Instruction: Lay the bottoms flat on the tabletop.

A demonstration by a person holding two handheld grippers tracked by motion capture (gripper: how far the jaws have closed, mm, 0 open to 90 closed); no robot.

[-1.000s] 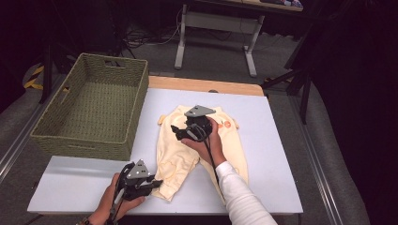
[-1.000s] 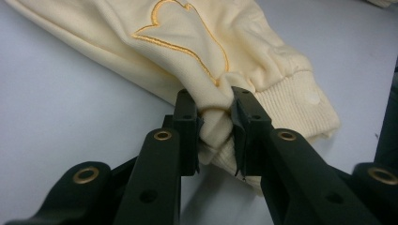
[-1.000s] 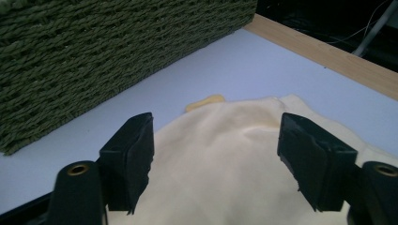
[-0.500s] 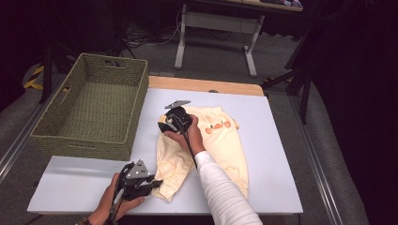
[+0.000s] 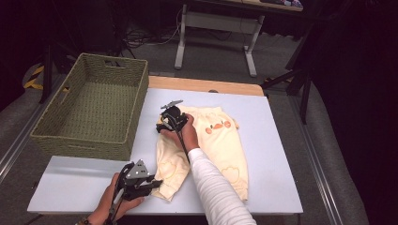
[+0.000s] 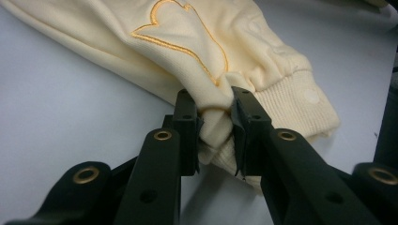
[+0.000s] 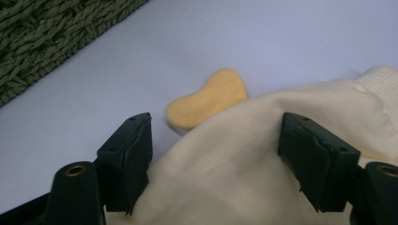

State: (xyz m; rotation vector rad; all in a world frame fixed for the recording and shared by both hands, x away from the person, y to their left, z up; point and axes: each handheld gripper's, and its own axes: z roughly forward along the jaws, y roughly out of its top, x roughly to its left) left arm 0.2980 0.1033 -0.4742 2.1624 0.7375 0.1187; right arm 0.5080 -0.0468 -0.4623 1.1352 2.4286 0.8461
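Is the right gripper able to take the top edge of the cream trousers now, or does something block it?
Probably yes. The right gripper is open, its jaws standing either side of the cream trousers fabric, which bulges between them. Nothing lies between; the basket stands aside.

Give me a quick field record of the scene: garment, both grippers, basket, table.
garment: cream knit baby trousers with orange duck face, lying flat on the table
left gripper: shut on a ribbed cuff at the near edge
right gripper: open, jaws have just been opening, astride the far left edge of the fabric, beside an orange heart-shaped patch
basket: green woven rectangular basket, left of the garment, nothing inside
table: pale blue tabletop
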